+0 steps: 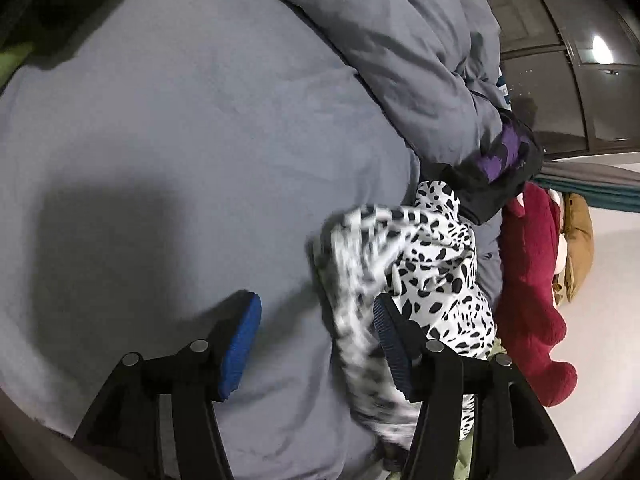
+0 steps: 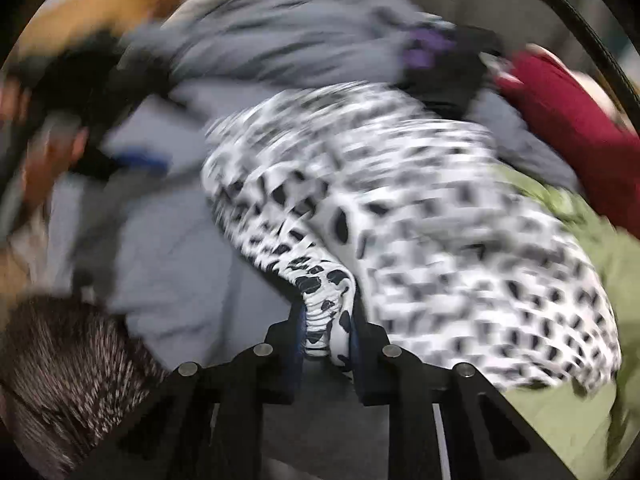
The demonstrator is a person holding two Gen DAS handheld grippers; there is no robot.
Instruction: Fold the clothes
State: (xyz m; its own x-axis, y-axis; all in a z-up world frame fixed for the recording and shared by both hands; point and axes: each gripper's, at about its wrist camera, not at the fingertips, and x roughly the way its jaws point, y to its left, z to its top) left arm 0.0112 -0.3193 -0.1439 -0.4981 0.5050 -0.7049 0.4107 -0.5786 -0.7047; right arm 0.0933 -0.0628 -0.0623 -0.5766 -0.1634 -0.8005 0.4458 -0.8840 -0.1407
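Observation:
A white garment with black spots (image 1: 424,264) lies crumpled on the grey bed sheet (image 1: 180,140). My left gripper (image 1: 316,320) stands open over the sheet. Its right blue pad touches the garment's left edge, and only sheet and a blurred fold lie between the pads. In the blurred right wrist view the same spotted garment (image 2: 440,220) fills the middle. My right gripper (image 2: 326,332) is shut on a bunched fold of it, pinched between the two blue pads. The left gripper's blue pad shows as a smear at the left of that view.
A rumpled grey duvet (image 1: 400,40) lies along the far side. A black and purple garment (image 1: 504,160), a dark red fleece piece (image 1: 528,280) and a tan one (image 1: 578,236) sit at the right. Green cloth (image 2: 592,248) lies under the spotted garment. A dark bristly-textured thing (image 2: 72,368) sits at lower left.

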